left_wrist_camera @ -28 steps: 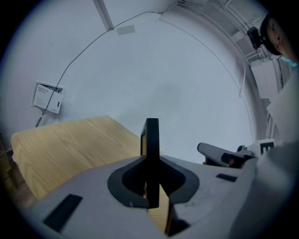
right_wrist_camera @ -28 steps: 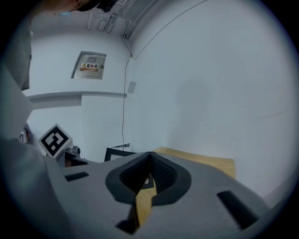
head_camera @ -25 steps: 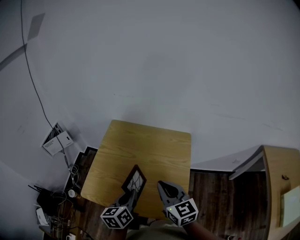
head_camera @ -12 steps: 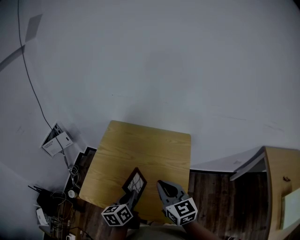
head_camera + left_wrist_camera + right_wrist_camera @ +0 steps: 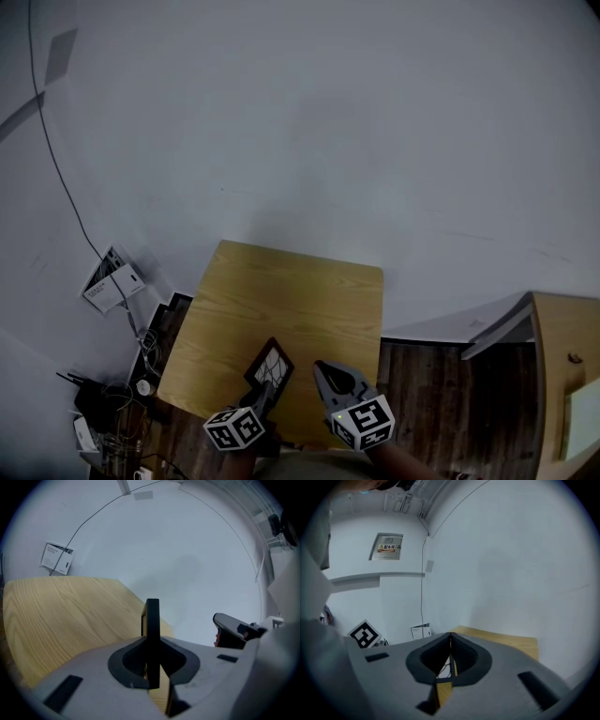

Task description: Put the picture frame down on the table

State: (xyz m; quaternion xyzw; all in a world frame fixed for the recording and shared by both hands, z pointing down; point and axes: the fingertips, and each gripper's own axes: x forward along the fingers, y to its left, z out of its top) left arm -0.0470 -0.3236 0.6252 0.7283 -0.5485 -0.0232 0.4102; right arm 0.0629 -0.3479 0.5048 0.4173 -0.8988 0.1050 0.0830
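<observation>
Standing edge-on between the jaws of the left gripper [image 5: 151,645], the picture frame [image 5: 152,613] was seen as a thin dark upright bar, pinched on both faces by the dark pads. From the head view the picture frame [image 5: 270,363] was shown tilted, its pale picture with dark lines turned up, over the near part of the table [image 5: 281,291], just ahead of the left gripper [image 5: 264,390]. Whether its lower edge touched the wood could not be told. The light-grained table [image 5: 61,616] was spread out to the left of the frame in the left gripper view.

Just beside it, to the right, the right gripper [image 5: 323,371] was held over the near edge of the table, apart from the frame. Its jaws were pressed together at the tips with nothing gripped, as shown in the right gripper view [image 5: 450,636], where the table [image 5: 506,641] lay beyond them and the left gripper's marker cube [image 5: 364,633] showed at the left.

Further out, a pale wall [image 5: 328,122] rose behind the table, with a thin cable [image 5: 56,159] running down it to a white box [image 5: 114,278]. A tangle of cords [image 5: 112,403] lay on the dark floor [image 5: 422,375] left of the table, and a second wooden piece [image 5: 562,356] stood at the far right.
</observation>
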